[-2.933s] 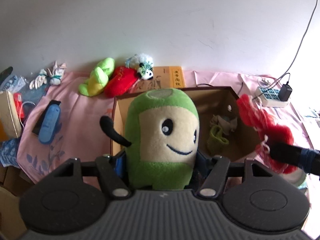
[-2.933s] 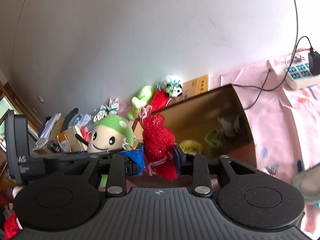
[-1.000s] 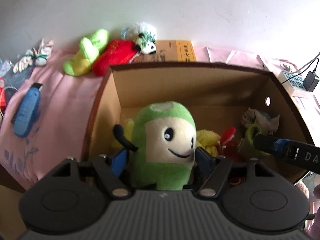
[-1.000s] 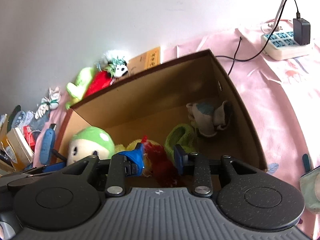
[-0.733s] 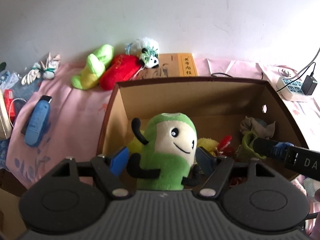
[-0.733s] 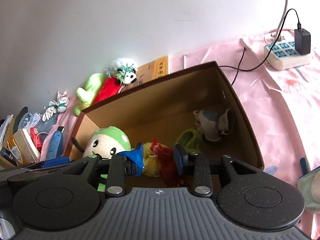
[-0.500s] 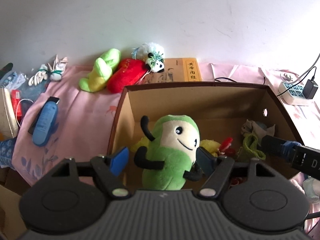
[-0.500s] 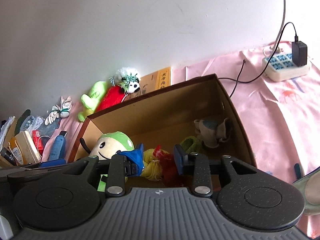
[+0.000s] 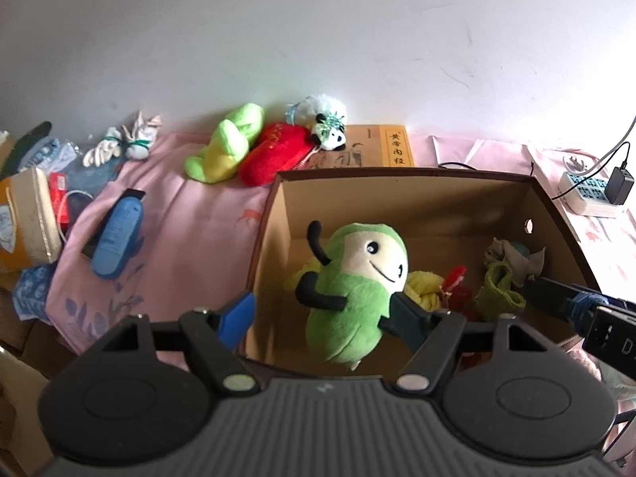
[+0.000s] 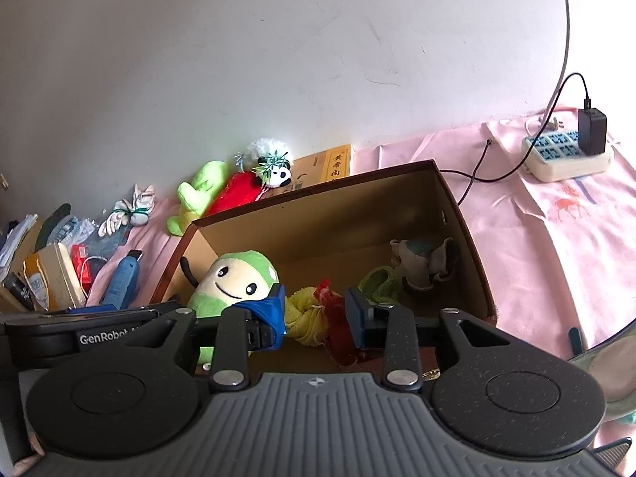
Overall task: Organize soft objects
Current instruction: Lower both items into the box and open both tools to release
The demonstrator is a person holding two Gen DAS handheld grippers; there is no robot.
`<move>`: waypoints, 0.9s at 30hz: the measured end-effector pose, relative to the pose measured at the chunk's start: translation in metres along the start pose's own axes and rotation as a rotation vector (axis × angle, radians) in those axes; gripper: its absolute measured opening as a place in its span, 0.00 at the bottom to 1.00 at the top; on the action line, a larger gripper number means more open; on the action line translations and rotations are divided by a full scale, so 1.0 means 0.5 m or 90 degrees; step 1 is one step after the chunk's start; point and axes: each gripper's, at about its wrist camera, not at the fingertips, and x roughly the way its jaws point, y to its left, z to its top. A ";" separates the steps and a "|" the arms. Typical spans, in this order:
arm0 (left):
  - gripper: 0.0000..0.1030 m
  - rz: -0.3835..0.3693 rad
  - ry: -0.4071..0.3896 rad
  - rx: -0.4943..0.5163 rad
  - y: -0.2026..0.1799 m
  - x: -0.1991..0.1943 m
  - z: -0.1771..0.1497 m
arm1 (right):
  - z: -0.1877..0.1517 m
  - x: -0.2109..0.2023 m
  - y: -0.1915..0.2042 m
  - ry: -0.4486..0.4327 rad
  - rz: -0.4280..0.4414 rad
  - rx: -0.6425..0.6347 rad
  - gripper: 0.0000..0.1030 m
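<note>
Left gripper (image 9: 324, 314) nearest, fingers spread wide, nothing pinched. Green plush (image 9: 355, 286) lies tilted in left part of cardboard box (image 9: 401, 177), apart from left finger; contact with right finger unclear. Right gripper (image 10: 316, 312) fingers parted with gap, empty (red mesh piece (image 10: 336, 318) and yellow cloth (image 10: 304, 318) sit beneath on box floor). Farther right in box: green knit item (image 10: 379, 280), grey soft toy (image 10: 423, 260). Beyond box, by wall: lime plush (image 9: 226, 149), red plush (image 9: 276, 153), panda toy (image 9: 326, 127), all on pink cloth (image 9: 179, 214).

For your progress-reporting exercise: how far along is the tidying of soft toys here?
Done: green plush, red mesh bundle lie in the box. In hand: nothing; left gripper and right gripper gape empty. Left: lime plush, red plush, panda by the wall.
</note>
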 end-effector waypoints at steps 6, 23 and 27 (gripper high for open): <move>0.72 0.022 -0.010 0.011 -0.006 -0.032 -0.019 | -0.012 -0.024 0.009 0.001 0.016 -0.008 0.16; 0.72 0.044 0.000 0.023 -0.005 -0.087 -0.081 | -0.072 -0.087 0.027 0.017 0.017 -0.023 0.16; 0.72 0.037 0.008 0.034 -0.007 -0.094 -0.099 | -0.090 -0.102 0.030 0.023 0.017 -0.022 0.16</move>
